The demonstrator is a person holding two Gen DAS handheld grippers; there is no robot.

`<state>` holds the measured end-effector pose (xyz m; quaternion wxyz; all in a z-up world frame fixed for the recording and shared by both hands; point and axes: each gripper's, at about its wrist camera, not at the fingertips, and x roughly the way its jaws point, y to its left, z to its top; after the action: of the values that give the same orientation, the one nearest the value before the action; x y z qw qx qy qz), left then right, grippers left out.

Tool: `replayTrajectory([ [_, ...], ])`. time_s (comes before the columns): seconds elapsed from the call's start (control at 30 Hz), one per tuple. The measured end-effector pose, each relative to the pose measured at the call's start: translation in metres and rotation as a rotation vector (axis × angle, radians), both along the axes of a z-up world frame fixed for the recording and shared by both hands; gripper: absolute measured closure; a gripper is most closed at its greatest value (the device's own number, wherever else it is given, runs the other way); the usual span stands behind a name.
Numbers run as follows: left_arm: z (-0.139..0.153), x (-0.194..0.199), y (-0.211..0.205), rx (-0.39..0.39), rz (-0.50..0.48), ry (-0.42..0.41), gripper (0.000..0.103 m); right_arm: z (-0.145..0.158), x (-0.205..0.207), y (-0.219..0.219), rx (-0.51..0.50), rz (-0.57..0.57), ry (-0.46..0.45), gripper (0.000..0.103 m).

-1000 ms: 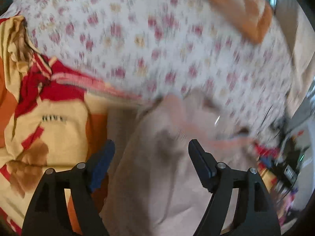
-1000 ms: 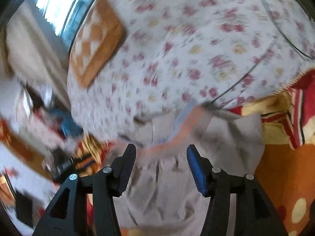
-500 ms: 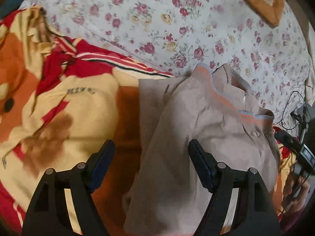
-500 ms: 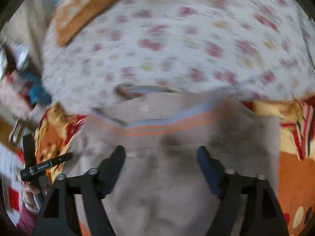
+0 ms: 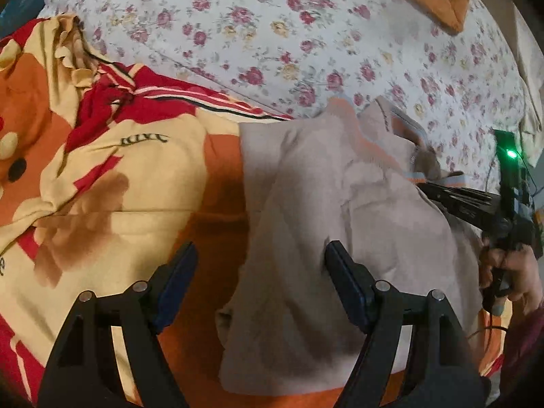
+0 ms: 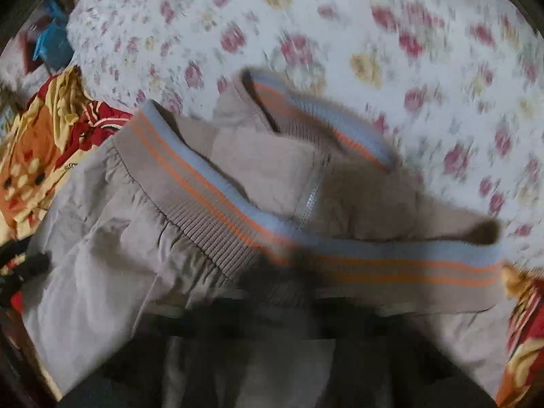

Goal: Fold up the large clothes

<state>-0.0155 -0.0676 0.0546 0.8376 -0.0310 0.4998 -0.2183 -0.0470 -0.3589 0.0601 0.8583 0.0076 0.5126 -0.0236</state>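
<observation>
Gripping beige jacket (image 6: 112, 238) hem, right gripper (image 5: 425, 183) jaws just closing, left gripper (image 5: 260, 272) gaping

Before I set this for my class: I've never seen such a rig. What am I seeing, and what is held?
A person holds two grippers, each with a fisheye camera looking along its fingers. The left-wrist picture shows the left gripper, open above a beige jacket. It shows the right gripper in a hand; its fingers have just been closing and appear pinched on the jacket's striped hem, seen close up in the blurred right-wrist picture. The jacket lies on an orange blanket beside a floral sheet.
</observation>
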Motion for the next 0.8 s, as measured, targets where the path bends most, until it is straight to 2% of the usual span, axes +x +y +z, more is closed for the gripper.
replayTrajectory([
  [0.13,0.011,0.003,0.012,-0.048,0.035,-0.026,0.026,0.022,0.001,0.003,-0.069,0.012,-0.077,0.097],
  [0.2,0.018,0.002,0.017,-0.067,0.052,-0.056,0.026,0.035,0.009,-0.011,-0.077,-0.048,-0.136,0.098],
  [0.27,0.020,0.002,0.019,-0.090,0.058,-0.067,0.026,0.035,0.024,-0.022,-0.058,-0.109,-0.163,0.100],
  [0.37,0.018,0.003,0.015,-0.123,0.015,-0.035,0.026,0.013,0.045,-0.025,-0.128,-0.165,-0.144,0.101],
  [0.5,0.016,-0.001,0.007,-0.130,-0.060,-0.003,0.026,-0.017,0.053,-0.017,-0.130,-0.159,-0.090,0.100],
  [0.6,0.010,-0.004,0.002,-0.102,-0.070,0.001,0.026,-0.004,0.036,-0.018,-0.026,-0.142,-0.078,0.090],
  [0.63,0.009,-0.004,0.000,-0.093,-0.068,0.005,0.026,0.004,0.027,-0.022,0.011,-0.142,-0.075,0.075],
  [0.67,0.005,-0.004,-0.001,-0.081,-0.064,0.012,0.026,0.013,0.015,-0.027,0.042,-0.144,-0.080,0.065],
  [0.7,0.003,-0.004,-0.001,-0.075,-0.059,0.014,0.026,0.027,-0.005,-0.035,0.058,-0.156,-0.100,0.049],
  [0.73,0.001,-0.004,-0.001,-0.065,-0.050,0.016,0.026,0.036,-0.021,-0.041,0.052,-0.169,-0.114,0.039],
  [0.8,-0.001,-0.004,-0.002,-0.048,-0.033,0.008,0.026,0.050,-0.057,-0.055,0.028,-0.202,-0.133,0.036],
])
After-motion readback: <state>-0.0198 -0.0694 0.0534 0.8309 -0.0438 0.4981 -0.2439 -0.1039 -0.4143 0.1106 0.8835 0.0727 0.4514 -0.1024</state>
